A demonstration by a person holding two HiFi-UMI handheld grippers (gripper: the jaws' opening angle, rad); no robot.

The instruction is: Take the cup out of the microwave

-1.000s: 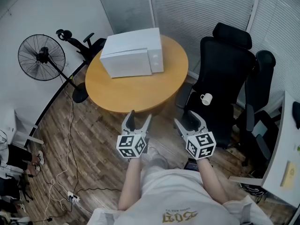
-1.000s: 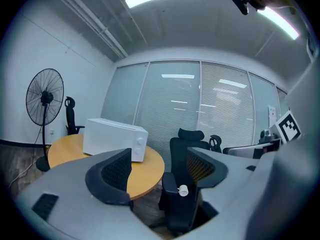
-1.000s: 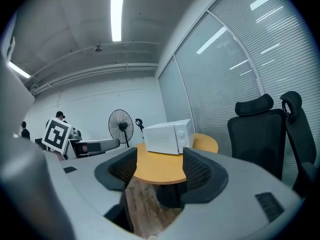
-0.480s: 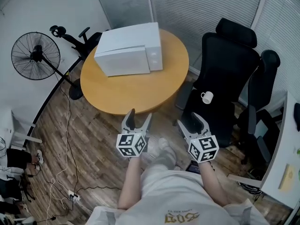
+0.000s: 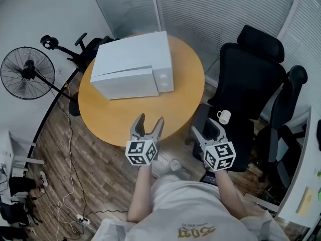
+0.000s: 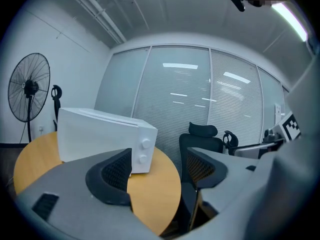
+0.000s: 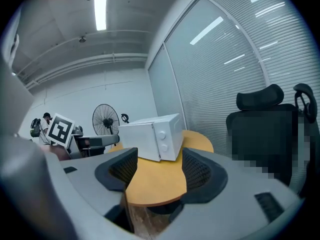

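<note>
**A:** Head view now. Where's the microwave (image 5: 131, 67)?

**B:** White box at 11 o'clock from the two grippers, on the far left part of the round wooden table (image 5: 125, 115). Door shut, two knobs on the right of its front. Nothing of its inside shows, so I can't tell what it holds.

**A:** And a cup?

**B:** There is one white cup (image 5: 223, 117) in plain sight, on the seat of the black office chair (image 5: 251, 79), handle toward 9 o'clock. It sits at 2 o'clock from the right gripper (image 5: 206, 129), just beside it but not touching.

**A:** What are the right jaws doing?

**B:** Spread apart, with nothing between them. The right gripper view looks through the gap at the table edge, with the microwave beyond it.

**A:** Left gripper (image 5: 150, 120)?

**B:** Same story: jaws wide, empty. Its tips show against the table's near rim at 6 o'clock. The left gripper view has the microwave off at 10 o'clock, with tabletop and a black chair through the gap.

**A:** Anything else around?

**B:** A standing fan (image 5: 27, 73) at 9 o'clock of the table, a second dark chair (image 5: 75, 46) behind the microwave at 11, and white cables trailing on the wood floor (image 5: 95, 185) at 7 o'clock. Slatted blinds run along the back wall at 12.
</note>
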